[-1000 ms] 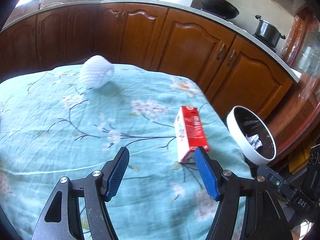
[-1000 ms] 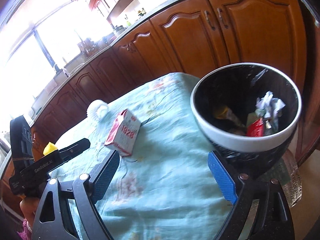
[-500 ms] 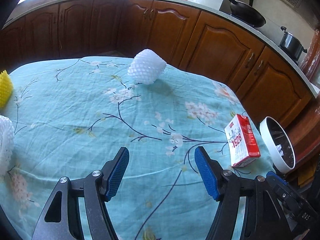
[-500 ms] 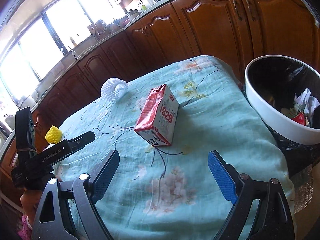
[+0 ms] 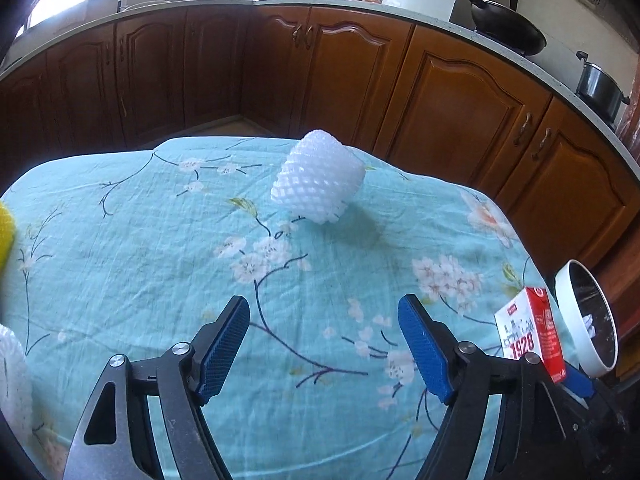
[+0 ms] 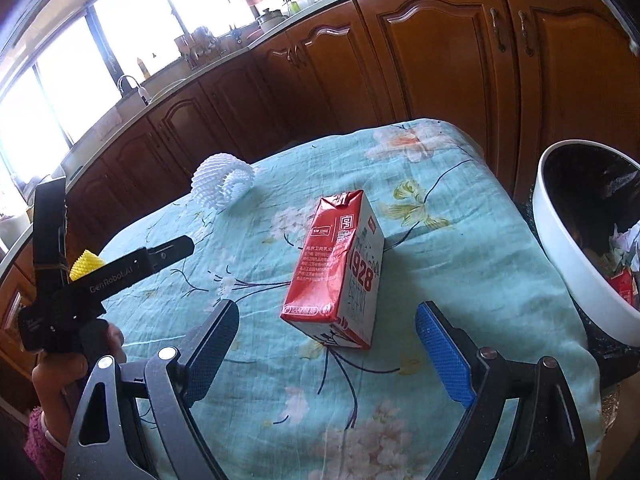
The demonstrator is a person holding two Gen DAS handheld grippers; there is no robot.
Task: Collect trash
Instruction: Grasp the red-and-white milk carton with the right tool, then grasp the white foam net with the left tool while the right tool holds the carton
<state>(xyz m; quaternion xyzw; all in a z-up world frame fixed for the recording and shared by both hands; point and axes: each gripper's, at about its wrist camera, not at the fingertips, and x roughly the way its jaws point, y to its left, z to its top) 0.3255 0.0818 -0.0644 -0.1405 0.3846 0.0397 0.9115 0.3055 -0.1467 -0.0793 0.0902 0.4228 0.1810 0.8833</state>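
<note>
A red and white milk carton (image 6: 338, 276) lies on the floral teal tablecloth (image 6: 440, 208), just ahead of my open, empty right gripper (image 6: 326, 346). The carton also shows at the right edge of the left wrist view (image 5: 532, 332). A white foam fruit net (image 5: 316, 178) lies at the far side of the table, well ahead of my open, empty left gripper (image 5: 324, 344); it shows in the right wrist view too (image 6: 222, 180). The white-rimmed trash bin (image 6: 560, 264) with a black liner stands off the table's right edge and holds crumpled trash.
A yellow foam piece (image 5: 6, 232) lies at the table's left edge and another white foam net (image 5: 12, 376) at the near left. Wooden kitchen cabinets (image 5: 440, 92) curve behind the table. The left gripper's body (image 6: 100, 280) sits left in the right wrist view.
Both grippers swung left, away from the bin. The foam net came to the middle of the left view; the carton came between the right gripper's fingers' line. Both stayed open.
</note>
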